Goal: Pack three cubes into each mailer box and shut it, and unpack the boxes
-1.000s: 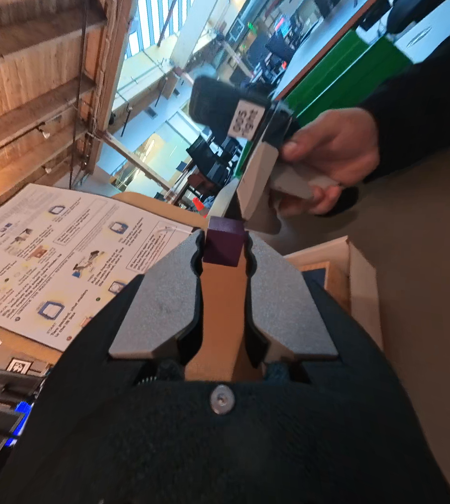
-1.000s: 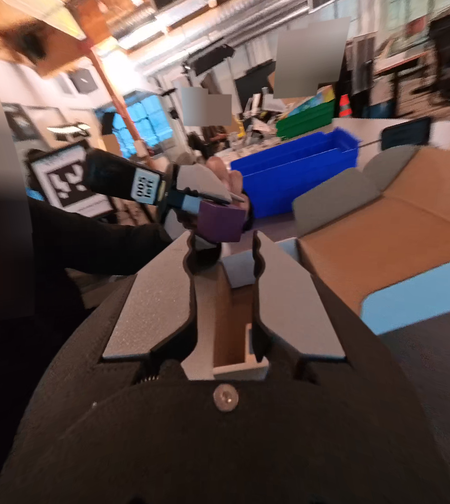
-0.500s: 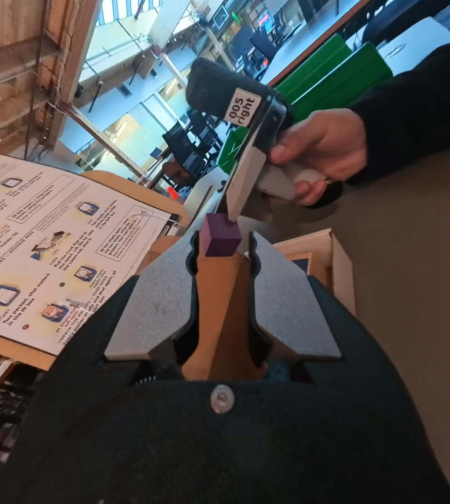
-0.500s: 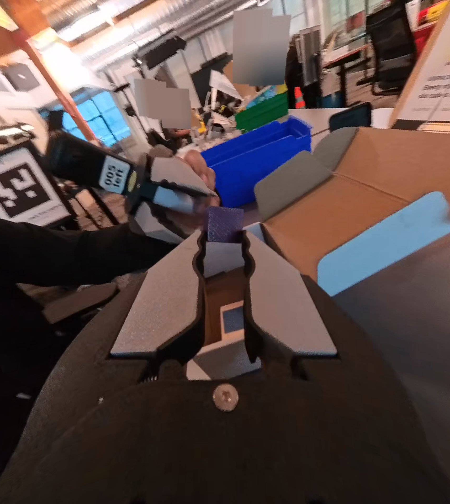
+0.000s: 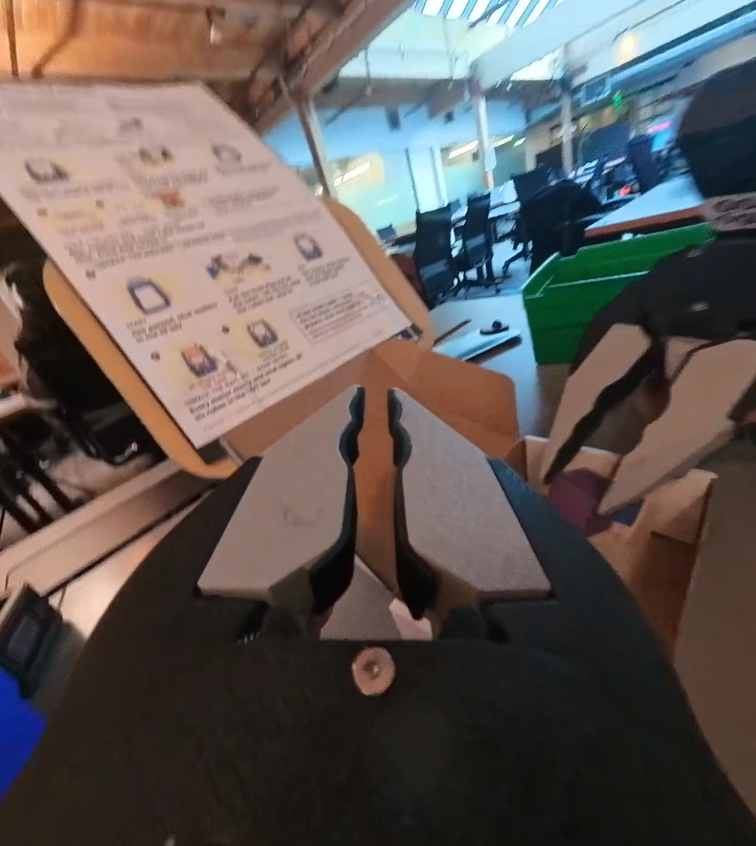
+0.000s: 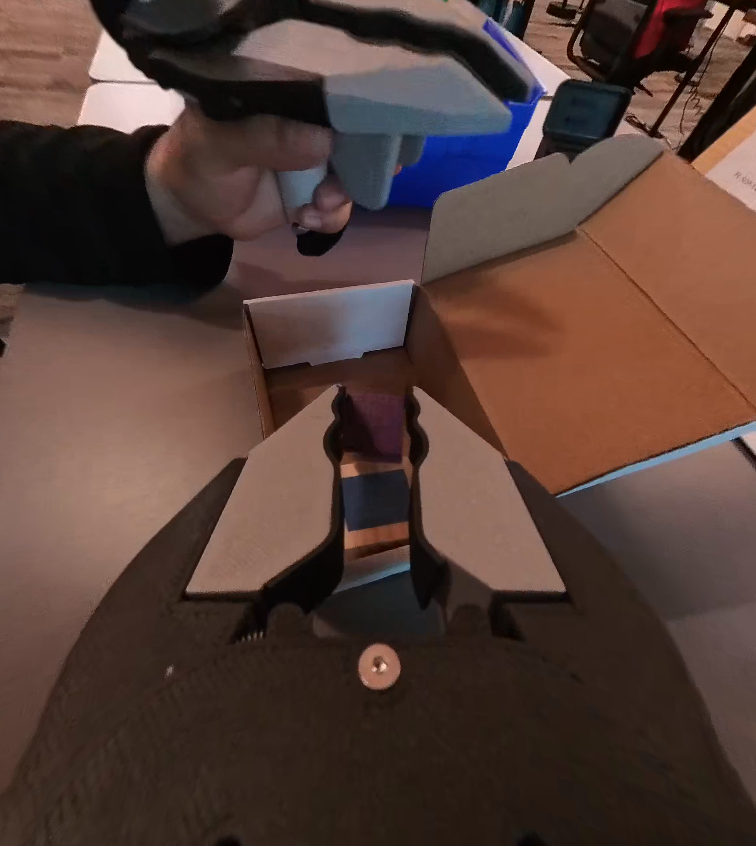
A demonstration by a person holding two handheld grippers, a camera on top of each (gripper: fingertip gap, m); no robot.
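The white mailer box (image 6: 330,320) stands open on the table, its brown lid (image 6: 596,343) folded back to the right. My right gripper (image 6: 376,398) reaches down into the box and is shut on a purple cube (image 6: 376,425). A blue cube (image 6: 376,501) and a wooden one lie on the box floor just behind it. My left gripper (image 5: 376,398) is shut and empty, raised left of the box, facing the lid flap (image 5: 458,393). The left wrist view shows the right gripper (image 5: 573,490) over the purple cube (image 5: 582,494) inside the box (image 5: 673,512). The left gripper (image 6: 481,105) hangs above the box's far side.
An instruction sheet on a tilted board (image 5: 183,256) stands behind the box. A blue bin (image 6: 449,174) sits beyond the box and a green bin (image 5: 596,293) farther back. A small black device (image 6: 586,110) stands near the lid. A hand and dark sleeve (image 6: 92,197) cross the far left. My hands' fingertips stand some 11 cm from each other.
The purple cube passed from my left gripper to my right gripper. The right gripper then tipped down and lowered it into the box. The left gripper drew away and closed.
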